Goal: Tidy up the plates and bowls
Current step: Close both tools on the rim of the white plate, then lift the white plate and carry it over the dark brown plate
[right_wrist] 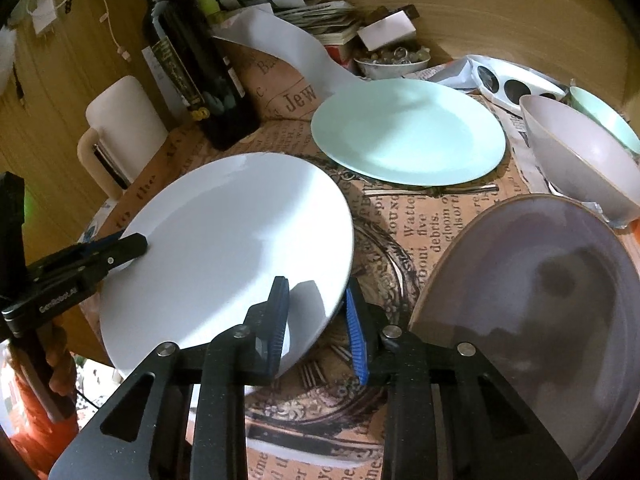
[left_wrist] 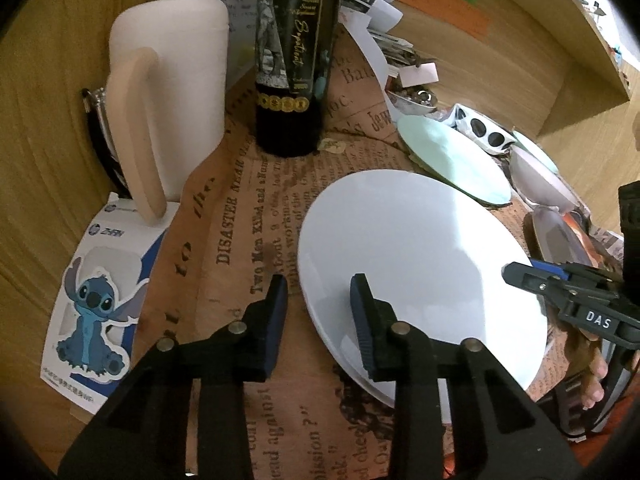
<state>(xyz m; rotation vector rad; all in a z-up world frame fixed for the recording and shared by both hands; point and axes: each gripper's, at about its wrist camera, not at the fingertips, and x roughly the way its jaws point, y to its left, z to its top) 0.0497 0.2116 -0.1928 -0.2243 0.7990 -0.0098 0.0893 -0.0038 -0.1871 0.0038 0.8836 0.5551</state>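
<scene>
A large white plate (left_wrist: 420, 248) (right_wrist: 224, 240) lies on a newspaper-print mat (left_wrist: 240, 220). My left gripper (left_wrist: 319, 282) is shut on its left rim, one finger over the plate and one outside the edge. My right gripper (right_wrist: 316, 284) is shut on the opposite rim in the same way. Each shows in the other's view, clamped on the rim: the right gripper (left_wrist: 516, 272) and the left gripper (right_wrist: 136, 244). Beyond lies a mint-green plate (right_wrist: 408, 132) (left_wrist: 452, 160). A grey-lilac plate (right_wrist: 540, 300) sits to the right, with a lilac bowl (right_wrist: 580, 168) and a mint bowl (right_wrist: 608, 120) behind it.
A dark wine bottle (left_wrist: 292, 60) and a white jug (left_wrist: 172, 92) stand at the mat's far left. A cartoon sticker card (left_wrist: 96, 312) lies left of the mat. Papers and a small dish of trinkets (right_wrist: 392, 62) crowd the back by the wooden wall.
</scene>
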